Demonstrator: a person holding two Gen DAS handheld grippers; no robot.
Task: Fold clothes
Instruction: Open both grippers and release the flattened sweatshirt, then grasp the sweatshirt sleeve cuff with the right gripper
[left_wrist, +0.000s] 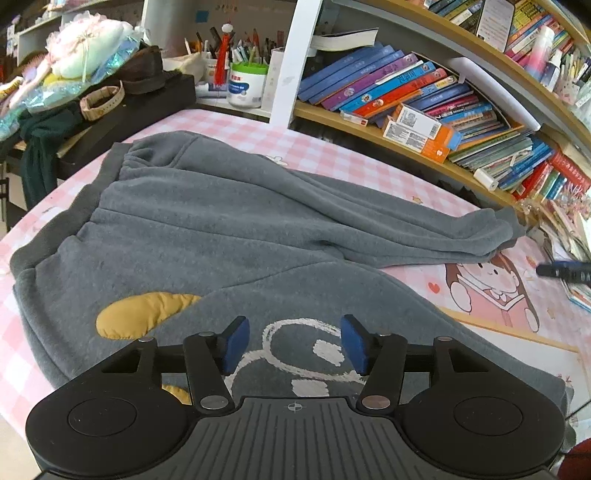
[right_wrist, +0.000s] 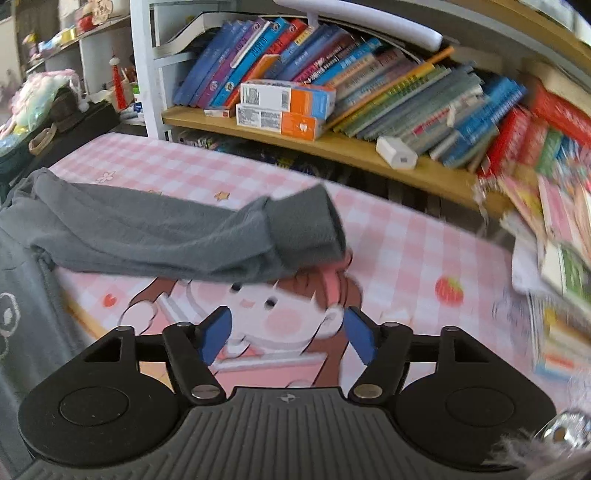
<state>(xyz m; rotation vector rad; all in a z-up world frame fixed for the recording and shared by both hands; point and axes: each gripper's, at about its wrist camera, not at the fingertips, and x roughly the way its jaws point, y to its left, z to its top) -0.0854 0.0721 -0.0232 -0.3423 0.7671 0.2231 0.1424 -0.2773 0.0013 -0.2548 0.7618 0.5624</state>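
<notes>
A grey fleece sweatshirt (left_wrist: 207, 229) lies spread on the pink checked table cover, with a mustard patch (left_wrist: 140, 314) and a white outline print (left_wrist: 310, 354) on its front. One sleeve (left_wrist: 424, 229) stretches out to the right. My left gripper (left_wrist: 293, 339) hovers open over the printed front, its blue pads (left_wrist: 236, 343) empty. In the right wrist view the sleeve (right_wrist: 155, 236) ends in a cuff (right_wrist: 306, 225) just ahead of my right gripper (right_wrist: 286, 336), which is open above the cartoon girl print (right_wrist: 273, 310) with nothing between its fingers.
A wooden bookshelf (left_wrist: 369, 129) packed with books runs along the back and right. A black box (left_wrist: 122, 114) with clutter and a green cloth (left_wrist: 40, 147) sits at the back left. Loose books (right_wrist: 554, 280) pile at the right edge. A dark tool tip (left_wrist: 561, 271) pokes in from the right.
</notes>
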